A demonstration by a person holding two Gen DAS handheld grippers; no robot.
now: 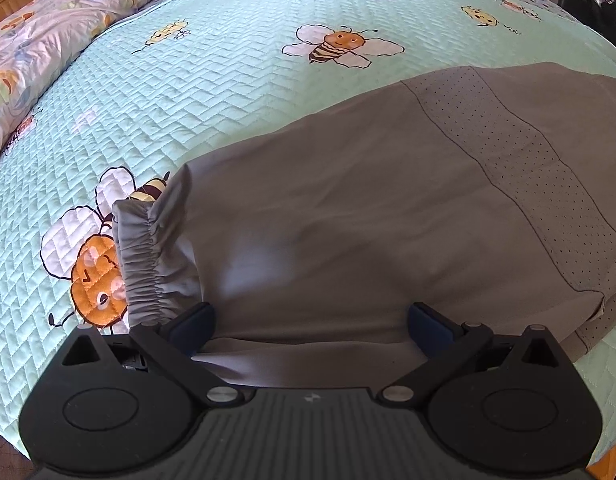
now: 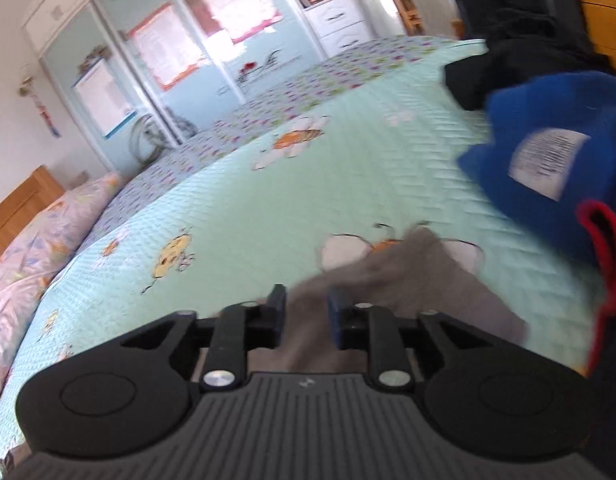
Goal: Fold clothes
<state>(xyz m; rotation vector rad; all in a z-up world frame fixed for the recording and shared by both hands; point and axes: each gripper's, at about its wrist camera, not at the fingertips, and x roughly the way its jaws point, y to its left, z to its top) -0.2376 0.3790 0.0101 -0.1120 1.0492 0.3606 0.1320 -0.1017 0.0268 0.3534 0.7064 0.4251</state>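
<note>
Grey fabric lies right under the left tool (image 1: 309, 330), whose two blue-padded fingers (image 1: 194, 326) stand spread wide apart with the cloth between and below them — nothing is pinched there. This is a pair of grey trousers (image 1: 367, 208) laid flat on the bed (image 1: 212, 92), stretching ahead and to the right of the tool. Just ahead-left of its left finger the gathered elastic cuff (image 1: 142, 264) stands up slightly, half covering a printed bee (image 1: 96, 280) on the quilt. Further right a strip of perforated mesh (image 1: 519, 168) runs diagonally across the garment. Far ahead to the left a flowered pillow (image 1: 48, 44) rests against the wooden headboard.

In the right wrist view, which is blurred, the right tool (image 2: 306, 310) has its fingers drawn close together with a ridge of the grey trousers (image 2: 403, 276) running up between them — the pads appear to pinch the cloth, lifting it off the quilt. Ahead-right of this tool sits a blue garment (image 2: 547, 128) with a white label, a red-edged piece (image 2: 611, 248) nearer on the right, and dark clothes (image 2: 507, 60) beyond. Past the bed stand a mirrored wardrobe (image 2: 128, 64) and white drawers (image 2: 339, 20).
</note>
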